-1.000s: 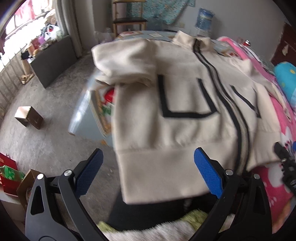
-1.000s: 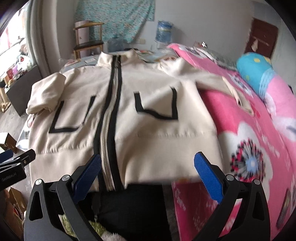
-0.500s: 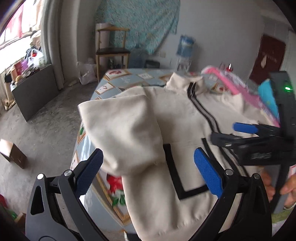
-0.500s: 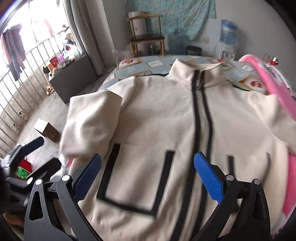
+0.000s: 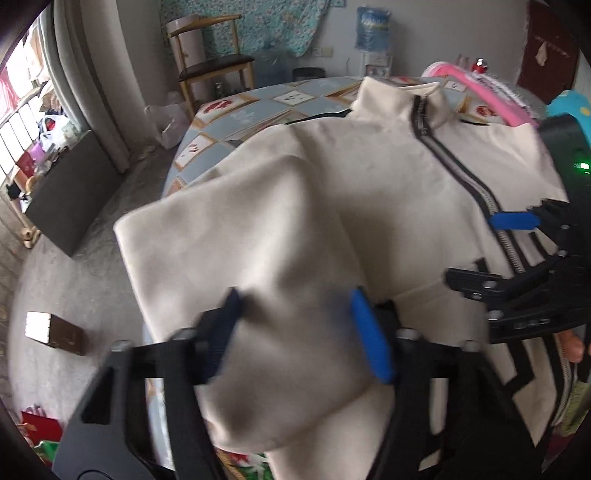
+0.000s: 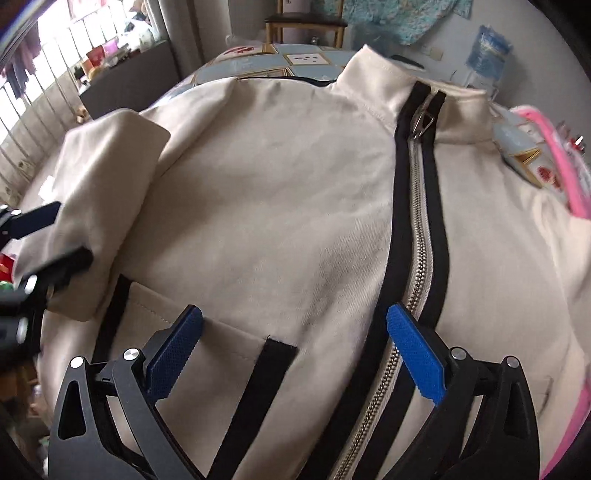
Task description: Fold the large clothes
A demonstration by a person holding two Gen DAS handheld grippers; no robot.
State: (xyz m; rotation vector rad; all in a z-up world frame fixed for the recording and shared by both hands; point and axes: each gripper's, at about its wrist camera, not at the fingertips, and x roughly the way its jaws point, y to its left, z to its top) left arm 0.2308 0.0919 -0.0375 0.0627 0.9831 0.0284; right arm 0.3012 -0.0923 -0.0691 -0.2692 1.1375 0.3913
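Jacket pos: cream jacket (image 6: 280, 206) lies front-up on tiled-pattern table (image 5: 236, 118), collar at far end, hem near; its left edge seems to hang off the table edge, can't confirm
Left gripper: left gripper (image 5: 299, 332) straddles the folded-over sleeve (image 5: 258, 258); jaws apart w/ sleeve cloth bulging between the blue pads; frame blurred, so can't tell if pads are pinching or just around it
Why there: my read, sleeve is the first thing to bring in over the body, so left tool goes for the bunched cuff end at left side
Right gripper: right gripper (image 6: 295, 354) hovers over chest, jaws wide apart, nothing between them; one pad above pocket trim, other beside zip
Why there: prob. ready to pin the body flat or take the sleeve across; judgement only
Jacket look: cream/off-white woven cloth, stand collar (image 6: 406, 88), metal zip (image 6: 417, 258) closed up to the collar w/ black tape both sides, puller hanging at collar
Pockets: black U-shaped trim (image 6: 251, 387) outlines the pocket on near left chest
Sleeve look: short-looking, doubled back on itself at left, soft rounded fold, no sharp crease
Right side: pink bedding (image 6: 569, 177) just beside jacket's right shoulder
Bkgd: wooden chair (image 5: 210, 70) far behind table, water bottle (image 5: 373, 26) far right, cardboard box (image 5: 51, 328) on floor at left
Progress: early; body unfolded, only sleeve partly in
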